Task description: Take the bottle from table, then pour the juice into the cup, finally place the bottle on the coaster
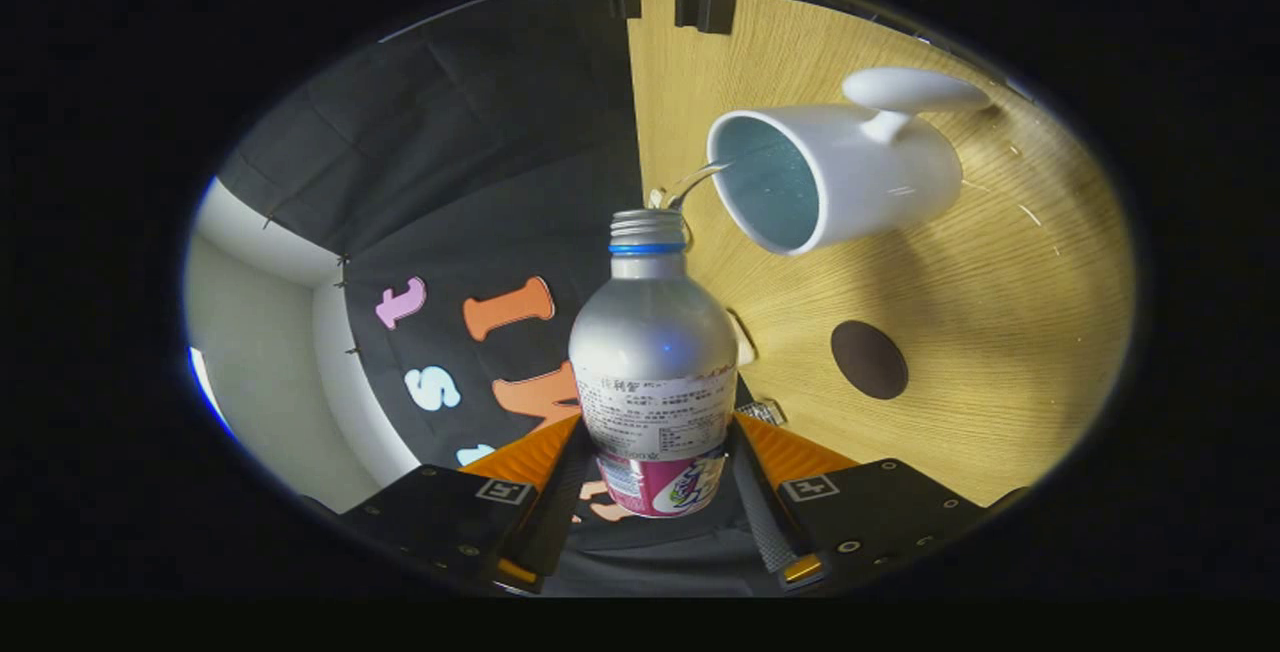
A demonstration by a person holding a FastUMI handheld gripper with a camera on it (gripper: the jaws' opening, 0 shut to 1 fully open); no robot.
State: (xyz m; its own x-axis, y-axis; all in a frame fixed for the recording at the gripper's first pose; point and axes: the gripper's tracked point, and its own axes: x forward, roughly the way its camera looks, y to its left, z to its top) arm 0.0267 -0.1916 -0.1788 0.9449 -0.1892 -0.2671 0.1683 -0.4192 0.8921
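Black cloth wall left, wood-grain desk (1000,352) right. Your hand-held gripper (655,472) clamped on bottle (655,362) at labelled lower body, both fingers pressing sides. Bottle tipped, open neck toward cup (830,177), thin stream running into it. Metal shell likely smooth, slippery, dentable, lightening as it empties: keep grip low, firm. Dark round coaster (869,359) near bottle, apart from cup.
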